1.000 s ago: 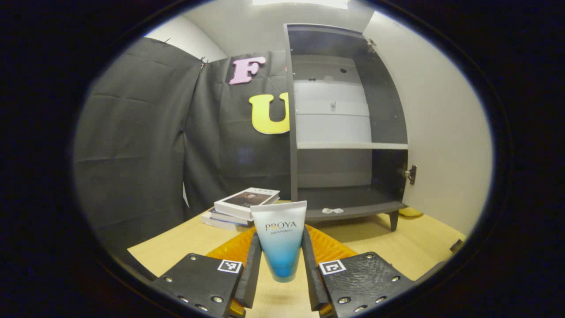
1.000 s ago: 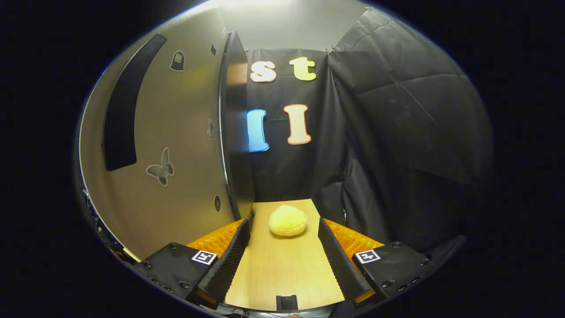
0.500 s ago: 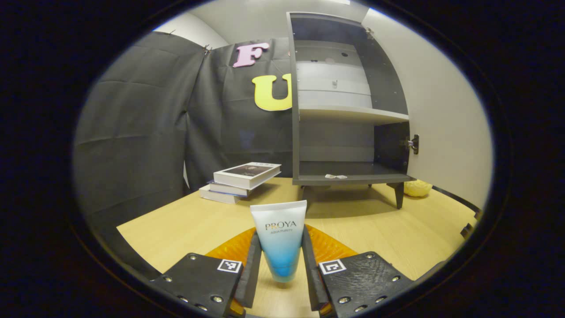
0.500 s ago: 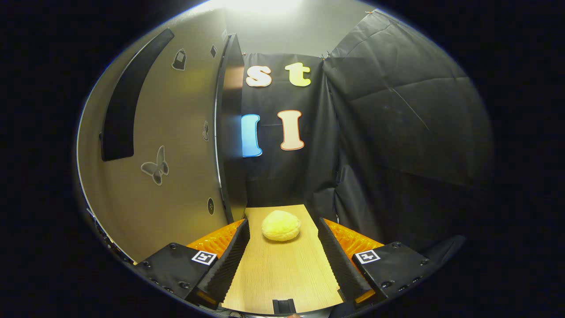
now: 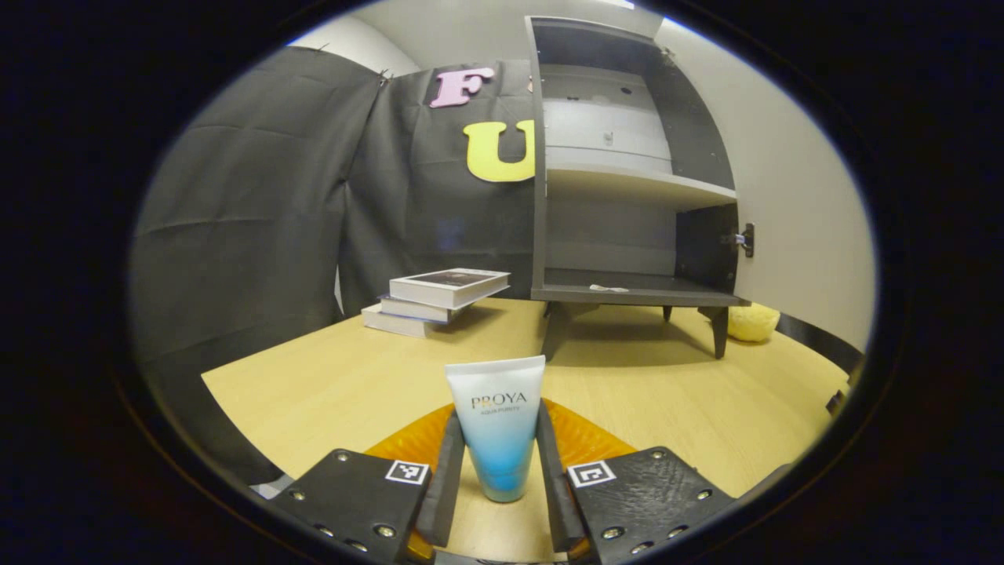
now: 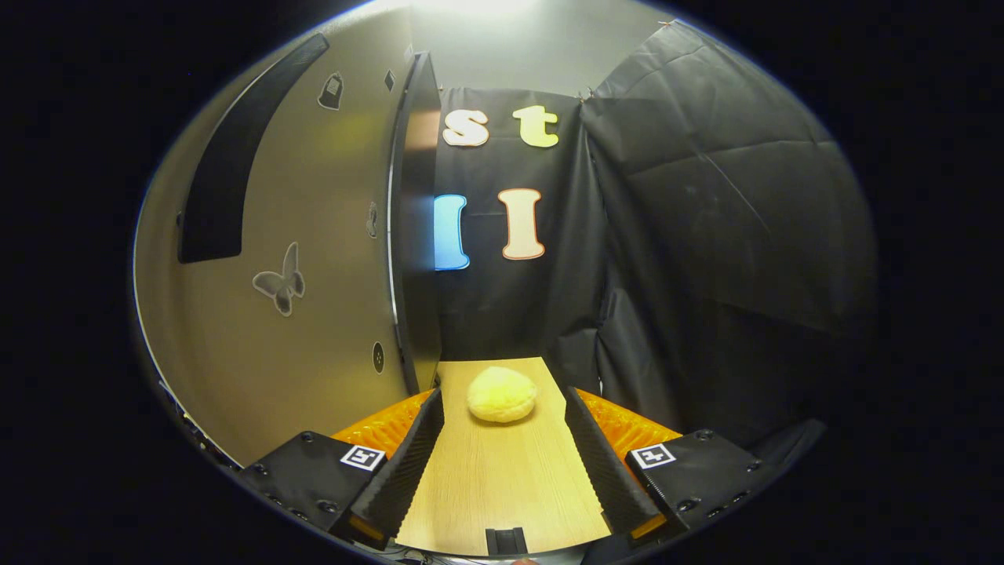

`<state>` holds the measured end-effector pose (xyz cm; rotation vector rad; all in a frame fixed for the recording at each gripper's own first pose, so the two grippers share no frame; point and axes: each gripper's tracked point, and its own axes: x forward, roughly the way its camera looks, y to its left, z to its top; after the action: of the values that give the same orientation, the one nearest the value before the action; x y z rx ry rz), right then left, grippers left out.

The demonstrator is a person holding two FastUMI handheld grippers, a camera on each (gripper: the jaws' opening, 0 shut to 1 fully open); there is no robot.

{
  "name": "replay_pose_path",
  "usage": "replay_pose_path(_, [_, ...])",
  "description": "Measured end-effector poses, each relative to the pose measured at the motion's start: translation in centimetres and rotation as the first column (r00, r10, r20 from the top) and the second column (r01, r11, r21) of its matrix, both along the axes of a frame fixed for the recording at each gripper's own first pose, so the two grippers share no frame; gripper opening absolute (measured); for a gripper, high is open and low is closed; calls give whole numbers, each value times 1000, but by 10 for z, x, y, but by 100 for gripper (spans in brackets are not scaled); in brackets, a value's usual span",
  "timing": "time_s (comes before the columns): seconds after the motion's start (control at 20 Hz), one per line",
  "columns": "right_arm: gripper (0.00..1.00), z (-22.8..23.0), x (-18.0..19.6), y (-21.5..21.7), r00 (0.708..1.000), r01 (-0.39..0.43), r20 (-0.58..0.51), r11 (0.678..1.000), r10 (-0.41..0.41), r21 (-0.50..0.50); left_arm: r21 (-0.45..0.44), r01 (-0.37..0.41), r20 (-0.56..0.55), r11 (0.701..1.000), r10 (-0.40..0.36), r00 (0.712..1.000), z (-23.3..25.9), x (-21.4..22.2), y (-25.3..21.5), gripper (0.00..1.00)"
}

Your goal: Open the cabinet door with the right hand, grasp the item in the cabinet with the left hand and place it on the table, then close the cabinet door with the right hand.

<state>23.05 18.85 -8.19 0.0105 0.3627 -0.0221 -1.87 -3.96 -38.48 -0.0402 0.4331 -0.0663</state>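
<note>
A dark cabinet [image 5: 627, 165] on short legs stands toward the far right of a pale wooden tabletop [image 5: 329, 384], its shelves bare apart from a small scrap on the bottom one. Its light door [image 5: 792, 204] is swung fully open to the right. In the right gripper view the door's outer face, with a long dark handle [image 6: 235, 157] and a butterfly sticker, stands just to the left of the right gripper [image 6: 502, 463], whose fingers are spread apart around nothing.

Over the last second the cabinet has slid up and farther off in the left gripper view, and more bare tabletop now lies in front. The left gripper [image 5: 498, 463] is clamped on a white-and-blue tube [image 5: 497, 428], held upright, low over the near part of the tabletop. It seems to be descending to set the tube down; release and closing the door remain.

A stack of books [image 5: 435, 298] lies left of the cabinet. A yellow puff [image 6: 502, 395] sits near the door's foot.
</note>
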Motion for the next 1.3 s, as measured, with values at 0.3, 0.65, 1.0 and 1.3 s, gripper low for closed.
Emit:
replay_pose_path(0.3, [98, -1, -3, -1, 1000, -1, -3, 1000, 1, -6, -4, -16, 13, 1000, 16, 1000, 6, -8, -1, 55])
replay_pose_path(0.65, [98, 6, -3, -11, 1000, 5, 15, 1000, -5, 19, 23, -46, 31, 999, 46, 998, 38, -10, 2, 93])
replay_pose_path(1.0, [98, 40, 7, -23, 997, -5, 83, 997, -2, 83, 50, -26, 118, 998, 20, 993, 154, -15, -15, 93])
replay_pose_path(1.3, [98, 71, 11, -23, 994, -65, 101, 989, 52, 132, 39, -79, 168, 996, 72, 983, 275, -12, -12, 92])
